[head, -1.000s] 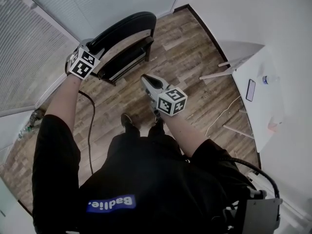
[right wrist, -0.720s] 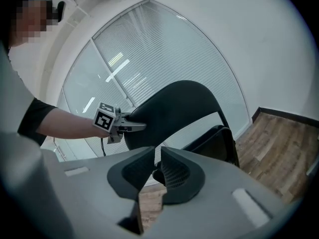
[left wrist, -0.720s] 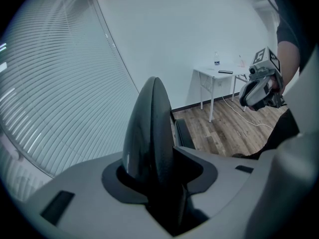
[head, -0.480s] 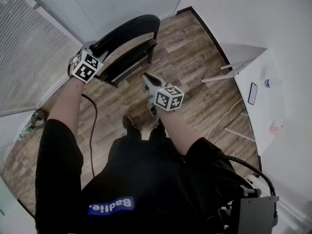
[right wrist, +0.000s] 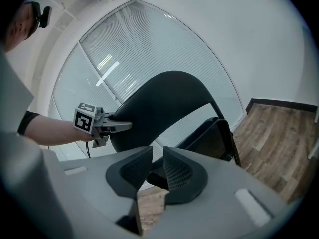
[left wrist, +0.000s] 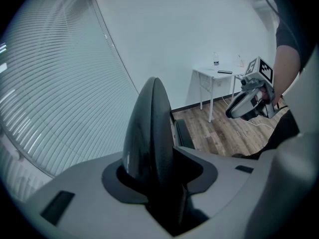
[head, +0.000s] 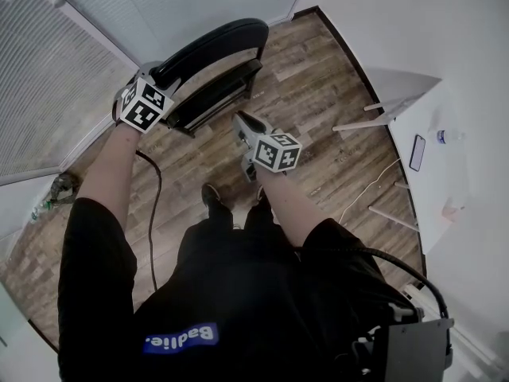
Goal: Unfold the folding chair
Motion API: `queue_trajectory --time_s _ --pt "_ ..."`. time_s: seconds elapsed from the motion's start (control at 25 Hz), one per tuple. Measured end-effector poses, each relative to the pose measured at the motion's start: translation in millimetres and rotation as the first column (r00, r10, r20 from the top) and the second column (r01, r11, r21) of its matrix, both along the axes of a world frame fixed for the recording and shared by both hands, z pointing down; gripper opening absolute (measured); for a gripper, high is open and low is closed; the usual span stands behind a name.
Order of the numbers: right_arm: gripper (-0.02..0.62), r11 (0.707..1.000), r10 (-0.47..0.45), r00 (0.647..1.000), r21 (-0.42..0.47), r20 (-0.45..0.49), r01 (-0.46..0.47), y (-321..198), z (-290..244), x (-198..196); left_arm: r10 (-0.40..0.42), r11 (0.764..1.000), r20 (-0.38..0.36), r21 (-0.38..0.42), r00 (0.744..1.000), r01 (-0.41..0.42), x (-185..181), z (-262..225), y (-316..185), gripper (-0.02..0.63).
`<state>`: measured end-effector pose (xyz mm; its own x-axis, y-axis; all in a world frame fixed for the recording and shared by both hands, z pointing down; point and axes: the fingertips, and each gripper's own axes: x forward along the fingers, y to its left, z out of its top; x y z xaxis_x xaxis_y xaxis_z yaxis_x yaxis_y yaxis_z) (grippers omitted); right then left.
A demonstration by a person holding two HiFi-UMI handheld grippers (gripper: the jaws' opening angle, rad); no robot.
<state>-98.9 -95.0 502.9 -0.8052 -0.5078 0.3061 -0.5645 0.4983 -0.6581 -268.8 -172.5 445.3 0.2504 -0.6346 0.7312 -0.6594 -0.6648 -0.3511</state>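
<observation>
Seen from the head view, the left gripper's [head: 157,79] jaws, at the folding chair's [head: 208,54] backrest, sit hidden behind its own marker cube, and the chair's seat covers its lower legs. Right of the chair, the white table [head: 437,183] runs off the picture's edge. Its small bottle [head: 448,136] and dark flat slab [head: 417,152] are too small to identify. A greenish clump [head: 57,191] left of the chair is unreadable.

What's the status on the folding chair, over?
Left claw clamped on backrest. Right claw empty, jaws just been opening, short of the seat. Folding chair still folded, standing. White table off right, apart from it.
</observation>
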Motion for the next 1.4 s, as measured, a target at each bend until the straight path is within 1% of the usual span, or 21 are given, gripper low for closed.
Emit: queue_trajectory --time_s 0.24,0.52,0.72,0.96,1.12,1.4 --pt "0.055 0.999 0.007 1.0 -0.033 0.004 -0.006 -4.5 17.0 -0.6 -0.005 1.0 0.0 0.002 1.0 0.005 3.7 3.4 4.6 0.153" --pt "0.075 0.991 0.043 0.998 -0.128 0.049 -0.036 -19.9 35.7 0.6 0.001 1.0 -0.001 0.005 1.0 -0.001 2.9 3.9 2.1 0.153" --pt "0.087 0.982 0.079 0.994 -0.18 0.077 -0.064 -37.2 45.0 -3.0 -0.001 1.0 0.001 0.006 1.0 0.001 1.4 4.2 2.1 0.153" --pt "0.112 0.96 0.132 0.986 -0.261 0.1 -0.102 -62.3 66.1 -20.3 0.002 1.0 -0.003 -0.001 1.0 -0.002 -0.1 4.3 -1.2 0.153" --pt "0.135 0.933 0.191 0.976 -0.33 0.106 -0.146 -76.1 86.5 -30.4 0.003 1.0 -0.007 -0.001 1.0 -0.003 0.4 4.1 -0.6 0.153" --pt "0.155 0.923 0.202 0.974 -0.353 0.105 -0.153 -88.4 106.3 -52.5 0.005 1.0 -0.009 0.003 1.0 -0.005 -0.9 5.3 0.3 0.153"
